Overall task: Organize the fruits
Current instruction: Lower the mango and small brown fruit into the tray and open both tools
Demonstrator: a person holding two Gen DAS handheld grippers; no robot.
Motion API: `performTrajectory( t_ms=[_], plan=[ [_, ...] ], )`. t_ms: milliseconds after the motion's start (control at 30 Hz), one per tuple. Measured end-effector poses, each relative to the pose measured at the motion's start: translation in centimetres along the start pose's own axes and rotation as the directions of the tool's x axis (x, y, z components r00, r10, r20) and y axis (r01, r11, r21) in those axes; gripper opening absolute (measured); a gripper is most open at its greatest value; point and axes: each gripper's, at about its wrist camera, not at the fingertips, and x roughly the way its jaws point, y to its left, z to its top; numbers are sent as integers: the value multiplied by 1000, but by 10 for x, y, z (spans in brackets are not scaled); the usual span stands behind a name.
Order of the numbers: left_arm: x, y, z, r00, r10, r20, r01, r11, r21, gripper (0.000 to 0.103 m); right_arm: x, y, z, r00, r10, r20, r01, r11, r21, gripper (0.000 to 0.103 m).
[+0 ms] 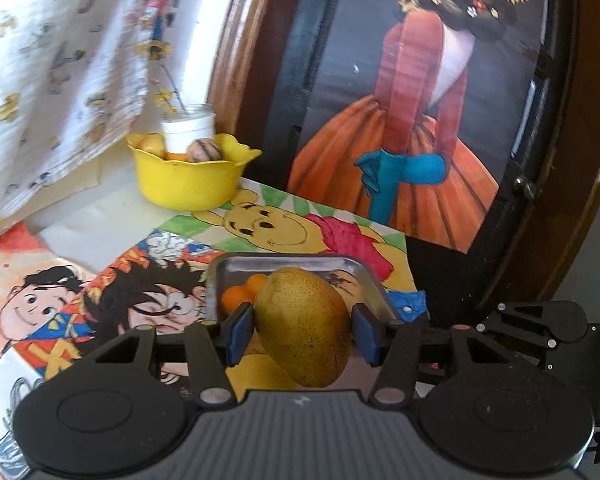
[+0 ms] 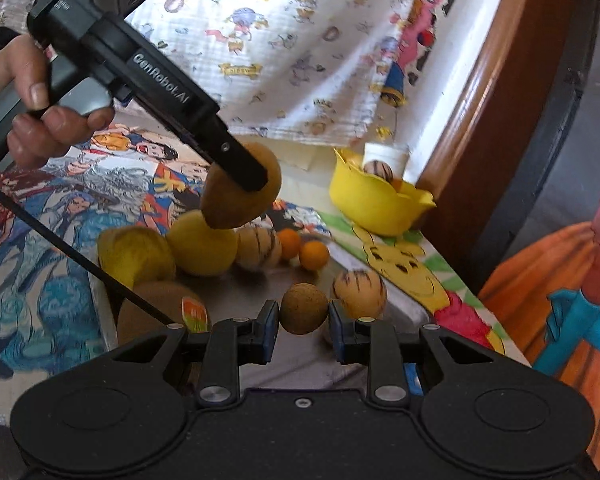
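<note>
My left gripper is shut on a large speckled yellow-brown pear and holds it above the metal tray; the pear also shows in the right wrist view, lifted over the fruit. My right gripper is shut on a small round brown fruit just above the tray. On the tray lie yellow fruits, striped fruits, small oranges and a brown stickered fruit. A yellow bowl with fruit stands at the back.
A white jar stands in or behind the bowl. Cartoon drawings cover the table. A patterned cloth hangs at back left. A dark framed painting leans at the right, by the table edge.
</note>
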Motion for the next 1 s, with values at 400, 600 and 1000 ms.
performTrajectory(
  t_ms=[400,600,1000],
  plan=[
    [36,-24,1,994,-8,-110,17,997,77,57,0,14,-7,997,2,-78,-4,1000,-23,29],
    [48,-28,-2,987,5,-159,8,997,82,57,5,15,-6,995,3,-96,-5,1000,-20,29],
    [63,-31,-7,972,42,-230,-27,997,67,57,11,14,-7,992,3,-126,-1,1000,17,29]
  ],
)
